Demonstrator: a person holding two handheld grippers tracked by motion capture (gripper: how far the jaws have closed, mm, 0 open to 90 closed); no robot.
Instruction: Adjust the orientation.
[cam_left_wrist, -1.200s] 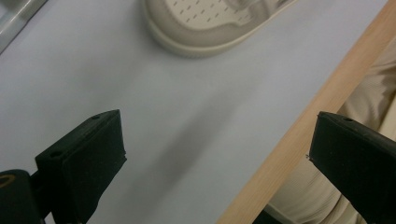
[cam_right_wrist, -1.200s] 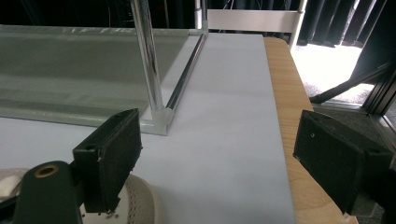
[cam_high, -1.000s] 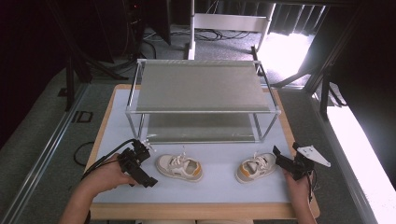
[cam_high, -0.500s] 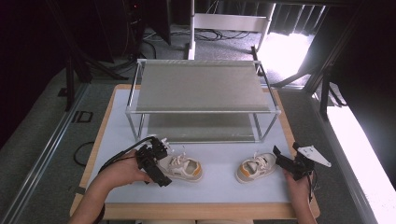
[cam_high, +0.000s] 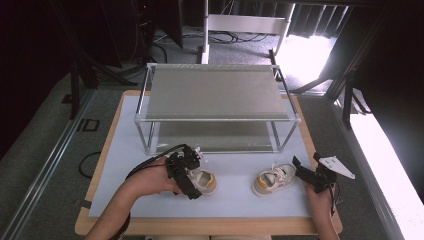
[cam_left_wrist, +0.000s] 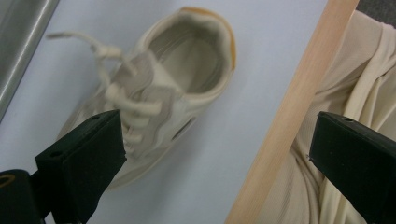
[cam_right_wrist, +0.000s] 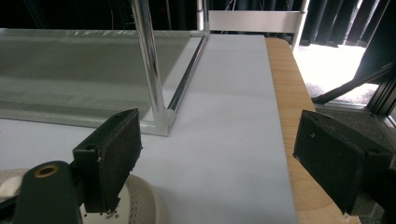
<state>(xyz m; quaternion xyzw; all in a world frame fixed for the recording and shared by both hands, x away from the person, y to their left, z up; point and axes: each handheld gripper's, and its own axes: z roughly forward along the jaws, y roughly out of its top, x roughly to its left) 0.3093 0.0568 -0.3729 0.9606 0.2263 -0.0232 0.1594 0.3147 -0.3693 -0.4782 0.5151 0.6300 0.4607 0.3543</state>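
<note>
Two small beige shoes with orange heels lie on the white mat in front of a metal rack. My left gripper (cam_high: 189, 174) is open and hovers over the left shoe (cam_high: 205, 181), at its laced side. In the left gripper view that shoe (cam_left_wrist: 159, 88) lies on its side between and beyond the wide-apart jaws of the gripper (cam_left_wrist: 219, 158). My right gripper (cam_high: 302, 174) is open just right of the right shoe (cam_high: 274, 179). In the right gripper view, the shoe's perforated toe (cam_right_wrist: 137, 203) shows by the left jaw of the gripper (cam_right_wrist: 224, 158).
A two-level rack (cam_high: 216, 95) with grey mesh shelves stands at mid-table; its corner post (cam_right_wrist: 149, 60) rises ahead of the right gripper. The wooden table edge (cam_left_wrist: 289, 107) and the person's beige clothing (cam_left_wrist: 359, 84) lie close behind the left shoe.
My left gripper has moved right and now sits over the left shoe. The right gripper and both shoes have stayed put.
</note>
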